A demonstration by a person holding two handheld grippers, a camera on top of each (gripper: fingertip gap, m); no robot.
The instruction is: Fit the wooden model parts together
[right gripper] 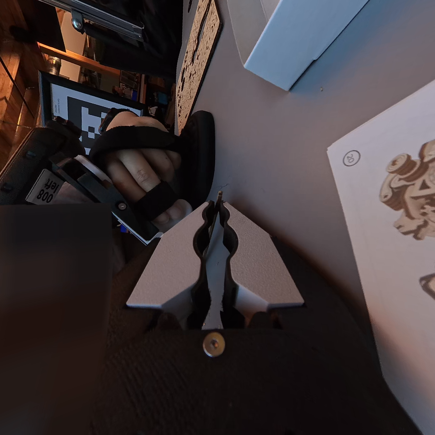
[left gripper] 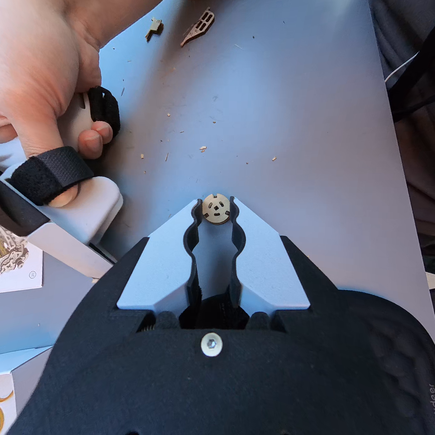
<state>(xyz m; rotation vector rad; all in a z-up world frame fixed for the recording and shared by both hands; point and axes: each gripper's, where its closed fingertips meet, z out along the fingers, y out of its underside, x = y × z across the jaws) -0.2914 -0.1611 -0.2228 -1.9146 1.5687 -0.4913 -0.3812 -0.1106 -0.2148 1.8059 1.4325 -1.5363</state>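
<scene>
Disc [left gripper: 216,209], wooden, round, pale, with a square centre hole, curved slots and edge notches. Held by its rim at the very tips of the left gripper [left gripper: 216,207], flat face turned toward the camera; fingers [left gripper: 197,213] closed partway, one on either side of the rim. Desk [left gripper: 294,141] behind it, littered with wood chips.

Rod [right gripper: 217,211], thin, dark. Pinched at the tips of the right gripper [right gripper: 218,206], fingers [right gripper: 231,211] nearly together. Long axis runs along the fingers, end poking out just beyond the tips.

Relation, judged: rod end must meet the disc's centre hole, so the rod's axis needs to stand square to the disc face. Right gripper's body lies just beside the left gripper, off to one side.

Loose wooden pieces [left gripper: 199,27], far end of desk. Instruction sheet [right gripper: 388,211] and white box [right gripper: 299,44], near the right gripper. Cut-out wooden sheet [right gripper: 199,63], at desk edge.
</scene>
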